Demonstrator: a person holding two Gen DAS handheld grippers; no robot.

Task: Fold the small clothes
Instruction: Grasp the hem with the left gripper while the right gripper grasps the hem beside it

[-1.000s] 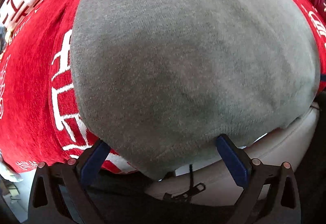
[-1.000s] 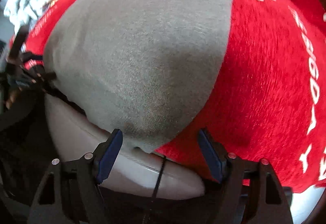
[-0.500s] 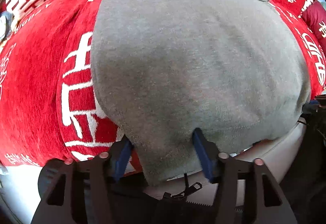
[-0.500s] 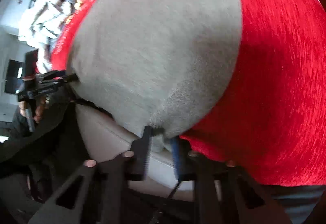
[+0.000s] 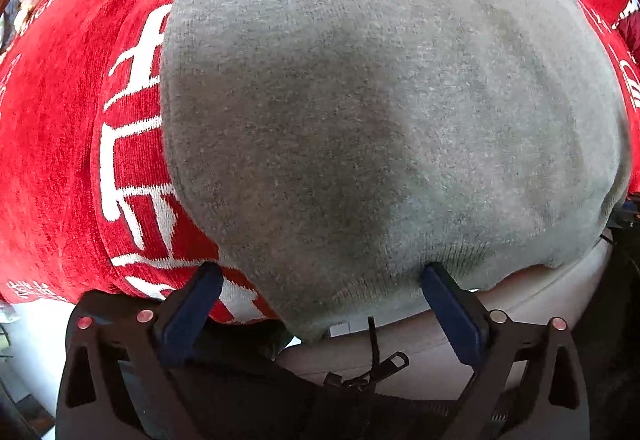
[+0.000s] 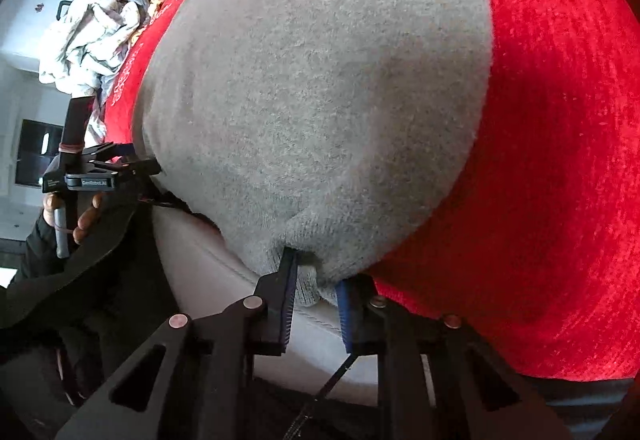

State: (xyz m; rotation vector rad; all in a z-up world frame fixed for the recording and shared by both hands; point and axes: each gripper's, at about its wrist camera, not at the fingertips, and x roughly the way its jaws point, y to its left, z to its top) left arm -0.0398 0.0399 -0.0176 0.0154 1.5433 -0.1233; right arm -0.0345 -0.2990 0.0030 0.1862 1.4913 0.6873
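One grey knit garment (image 5: 380, 112) lies flat on a red blanket with white lettering (image 5: 60, 144), near hem at the bed's front edge, over a pale padded rim (image 6: 192, 256). Right gripper (image 6: 316, 276) is clenched on the hem corner. Left gripper (image 5: 320, 276) straddles the other hem corner, jaws opening, pads clear of the cloth. Blanket to the right lies bare; a crumpled light laundry pile (image 6: 88, 36) sits far left.

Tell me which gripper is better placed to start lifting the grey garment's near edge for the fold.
Right. The right gripper is already pinching the grey garment's hem. The left gripper is opening, its pads astride the edge without pressing.
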